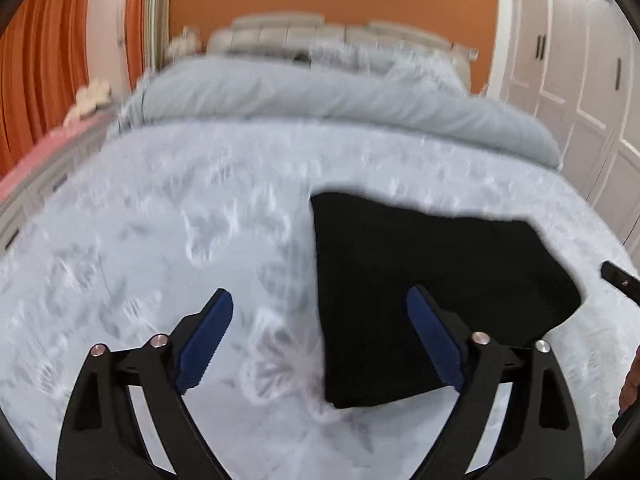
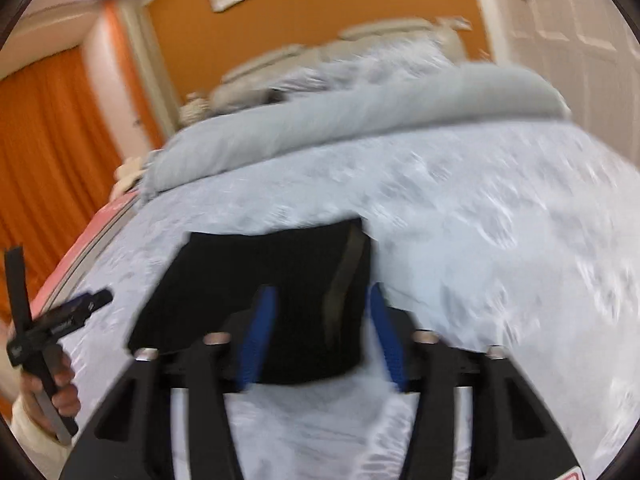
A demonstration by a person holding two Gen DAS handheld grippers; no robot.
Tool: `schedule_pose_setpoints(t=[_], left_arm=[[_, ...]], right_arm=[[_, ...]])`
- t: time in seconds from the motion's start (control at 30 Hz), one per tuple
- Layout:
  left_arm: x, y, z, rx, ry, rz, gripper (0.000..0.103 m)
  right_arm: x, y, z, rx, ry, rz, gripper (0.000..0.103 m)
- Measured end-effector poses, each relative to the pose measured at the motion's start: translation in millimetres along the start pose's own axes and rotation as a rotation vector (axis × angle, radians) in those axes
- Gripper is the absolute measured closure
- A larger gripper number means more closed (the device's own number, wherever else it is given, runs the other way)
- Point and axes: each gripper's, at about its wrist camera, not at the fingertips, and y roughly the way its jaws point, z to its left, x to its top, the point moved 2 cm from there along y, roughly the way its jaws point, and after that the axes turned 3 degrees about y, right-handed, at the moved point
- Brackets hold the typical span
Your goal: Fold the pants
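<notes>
I've got the black pants (image 1: 420,292) lying folded into a compact block on the bed (image 1: 160,220), flat on the pale floral bedspread, with a rolled grey duvet (image 1: 320,100) lying across the bed beyond them. My left claw (image 1: 320,336) is spread wide and holds nothing: its right blue pad (image 1: 434,340) sits over the left part of the pants, while the left pad is over bare bedspread; whether it touches the cloth I can't tell. On the right wrist view, the pants (image 2: 248,272) are close in front of the right claw (image 2: 320,332), which is parted about halfway and grips nothing; one blue pad (image 2: 256,336) overlaps the near edge of the fabric and the other sits by its right edge. Both views are blurred. At the far left of that view I see my left hand (image 2: 60,392) gripping the other handle.
</notes>
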Motion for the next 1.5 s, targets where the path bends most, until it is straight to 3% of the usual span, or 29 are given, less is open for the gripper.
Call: schedule_pose_setpoints(t=[0.03, 0.07, 0.17, 0.23, 0.27, 0.33, 0.4, 0.47, 0.67, 0.77, 0.9, 1.03, 1.27, 1.5], left_arm=[[6, -1, -3, -0.006, -0.004, 0.000, 0.015], [15, -2, -12, -0.027, -0.008, 0.009, 0.014], [17, 22, -38, 0.006, 0.034, 0.066, 0.011], [6, 55, -49, 0.042, 0.072, 0.137, 0.011], [-3, 69, -52, 0.066, 0.084, 0.170, 0.011], [-22, 96, -51, 0.100, 0.112, 0.226, 0.010], [-35, 103, -45, 0.068, 0.092, 0.199, 0.009], [-33, 99, -39, 0.056, 0.075, 0.193, 0.009], [-18, 32, -51, 0.085, 0.099, 0.109, 0.011], [-20, -17, -59, 0.083, 0.115, 0.065, 0.010], [-35, -66, -63, 0.050, 0.116, 0.077, 0.007], [-59, -101, -61, 0.072, 0.116, 0.097, 0.006], [-100, -135, -56, 0.122, 0.124, 0.097, 0.006], [-126, -121, -44, 0.099, 0.074, 0.150, 0.006]], right_arm=[[6, 8, 9, 0.021, -0.018, 0.029, 0.095], [9, 20, 19, 0.039, -0.036, 0.067, 0.103], [4, 71, 29, -0.029, -0.098, 0.177, 0.103], [-9, 100, 15, -0.143, -0.127, 0.228, 0.103], [-17, 111, 3, -0.160, -0.130, 0.246, 0.103], [-22, 109, -11, -0.127, -0.106, 0.206, 0.103], [-22, 106, -13, -0.108, -0.083, 0.203, 0.103], [-21, 97, -5, -0.145, -0.095, 0.198, 0.103], [-23, 26, 21, -0.142, -0.077, 0.116, 0.103], [-35, -22, 33, -0.158, -0.077, 0.073, 0.096], [-60, -67, 41, -0.145, -0.076, 0.049, 0.095], [-94, -100, 42, -0.132, -0.031, 0.069, 0.093], [-131, -120, 37, -0.143, 0.028, 0.067, 0.092], [-155, -108, 34, -0.144, 0.058, 0.083, 0.092]])
